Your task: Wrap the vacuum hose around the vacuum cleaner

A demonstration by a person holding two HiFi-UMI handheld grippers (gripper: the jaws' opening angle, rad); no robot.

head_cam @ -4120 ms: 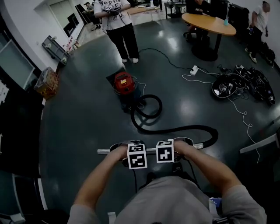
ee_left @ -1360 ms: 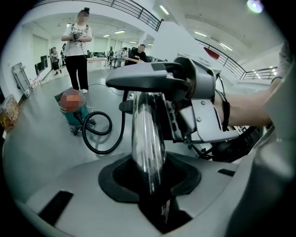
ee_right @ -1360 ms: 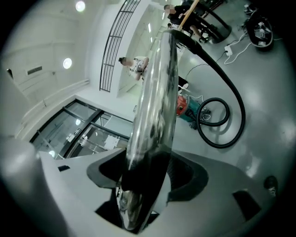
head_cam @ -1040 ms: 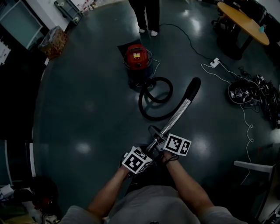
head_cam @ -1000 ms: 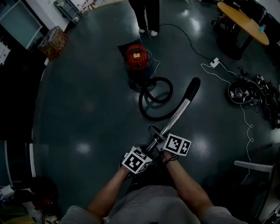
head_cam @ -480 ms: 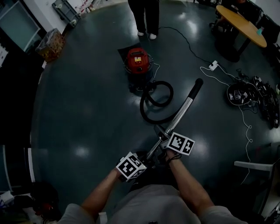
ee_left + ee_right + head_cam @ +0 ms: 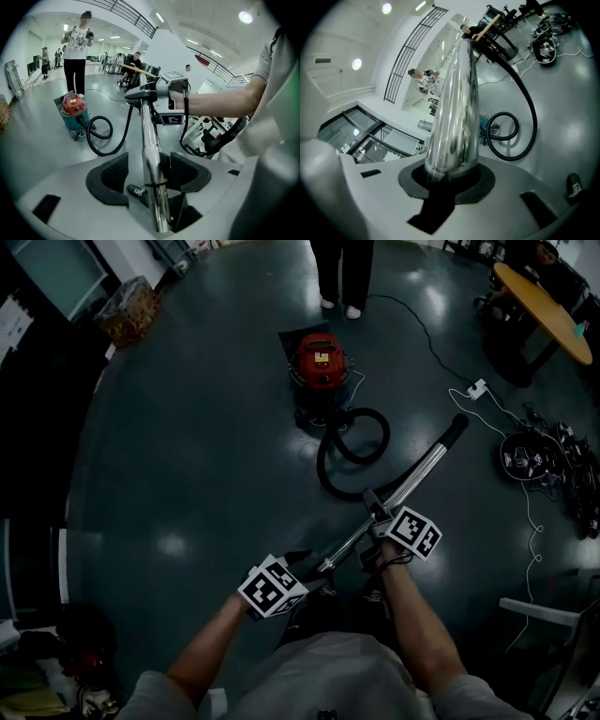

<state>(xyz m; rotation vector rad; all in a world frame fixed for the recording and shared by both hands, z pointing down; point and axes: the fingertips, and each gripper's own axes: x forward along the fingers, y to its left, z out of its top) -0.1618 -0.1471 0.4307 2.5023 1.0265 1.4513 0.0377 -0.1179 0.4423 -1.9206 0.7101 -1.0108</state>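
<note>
The right gripper [image 7: 451,176] is clamped on the steel tube [image 7: 422,470], which slants up and away from the person. The left gripper [image 7: 150,171] sits lower on the same tube; its jaws have just been opening and stand wide, the tube between them unclamped. The hose [image 7: 533,123] runs from the tube's far end into a loop on the floor beside the red vacuum [image 7: 319,360], well apart from both grippers.

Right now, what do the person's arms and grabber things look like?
The left gripper and right gripper have pale grey shells with black curved pads. Each carries a white cube printed with black square patterns. The person wears a grey short-sleeved shirt. A black strap loops round the right wrist.
</note>
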